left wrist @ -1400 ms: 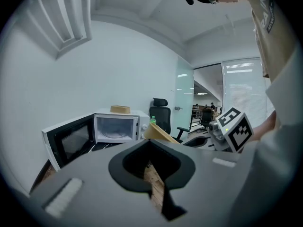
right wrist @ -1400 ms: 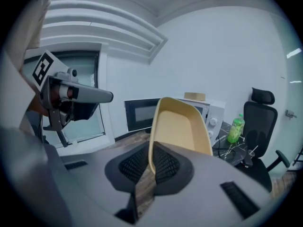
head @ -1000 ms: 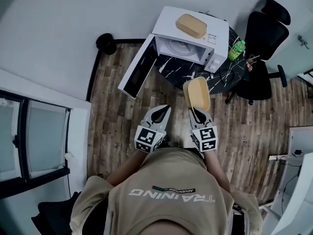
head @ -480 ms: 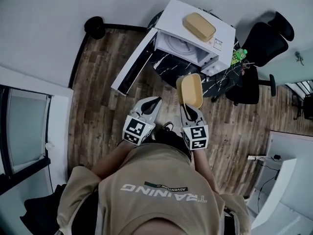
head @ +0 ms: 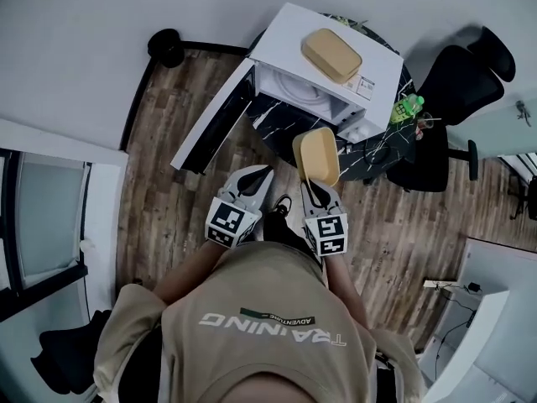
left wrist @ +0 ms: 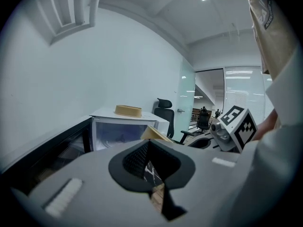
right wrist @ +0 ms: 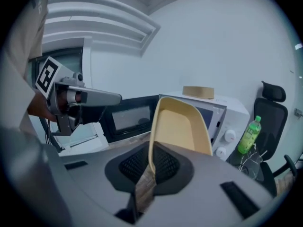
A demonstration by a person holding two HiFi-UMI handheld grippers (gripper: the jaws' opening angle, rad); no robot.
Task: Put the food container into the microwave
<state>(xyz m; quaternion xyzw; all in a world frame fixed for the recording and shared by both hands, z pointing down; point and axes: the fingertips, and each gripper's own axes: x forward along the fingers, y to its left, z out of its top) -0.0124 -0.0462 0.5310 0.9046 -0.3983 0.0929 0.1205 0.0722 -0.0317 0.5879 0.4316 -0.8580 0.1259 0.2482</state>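
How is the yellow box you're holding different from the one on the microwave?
The held container is tipped up on edge, pinched by the right gripper; the top container, on the microwave, lies flat, untouched. The held one shows its hollow inside; the other doesn't. Both are tan with rounded corners.

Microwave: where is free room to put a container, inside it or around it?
Cavity looks bare, bordered by the open door. The microwave roof is free on the door side; a tan box takes the rest. The table strip before the cavity is bare. Beside the bottle it is crowded.
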